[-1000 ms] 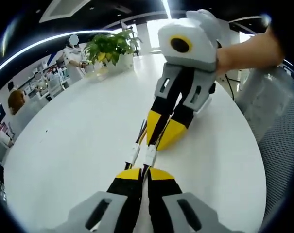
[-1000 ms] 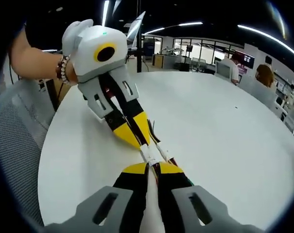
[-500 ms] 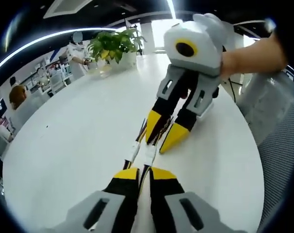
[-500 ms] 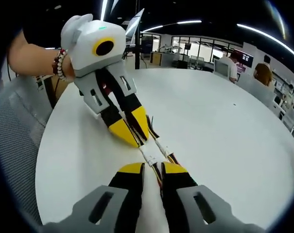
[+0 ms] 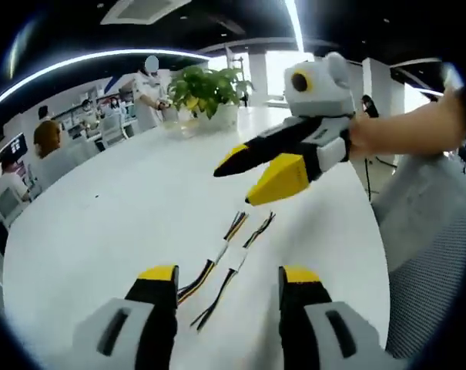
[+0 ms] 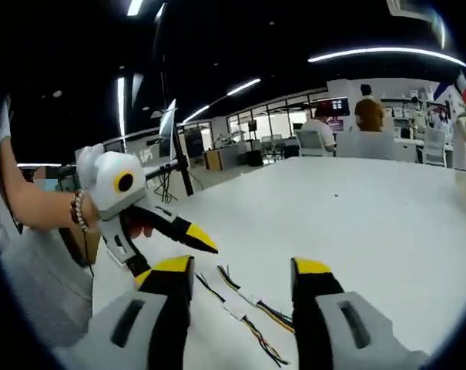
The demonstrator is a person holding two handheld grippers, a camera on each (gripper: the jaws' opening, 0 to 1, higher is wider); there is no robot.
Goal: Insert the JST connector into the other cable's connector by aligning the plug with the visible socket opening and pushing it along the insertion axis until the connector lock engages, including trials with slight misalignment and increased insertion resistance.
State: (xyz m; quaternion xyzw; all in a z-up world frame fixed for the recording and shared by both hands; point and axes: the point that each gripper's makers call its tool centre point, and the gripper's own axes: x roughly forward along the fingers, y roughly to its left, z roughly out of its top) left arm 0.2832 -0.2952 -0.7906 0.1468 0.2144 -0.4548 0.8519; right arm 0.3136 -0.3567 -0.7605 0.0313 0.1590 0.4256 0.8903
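You look done with the insertion: the two small white JST connectors with coloured wire leads (image 5: 226, 257) lie side by side on the round white table (image 5: 102, 223). Left gripper (image 5: 226, 276) and right gripper (image 6: 240, 266) both gape wide, empty, lifted clear; next, check the latch

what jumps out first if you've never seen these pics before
Probably the two open yellow-tipped tools: the left tool frames the bottom of the left gripper view, while the right tool hangs over the white table at upper right. Between them, two short cables with white connectors lie side by side on the table, held by neither tool. A leafy potted plant stands at the table's far edge.
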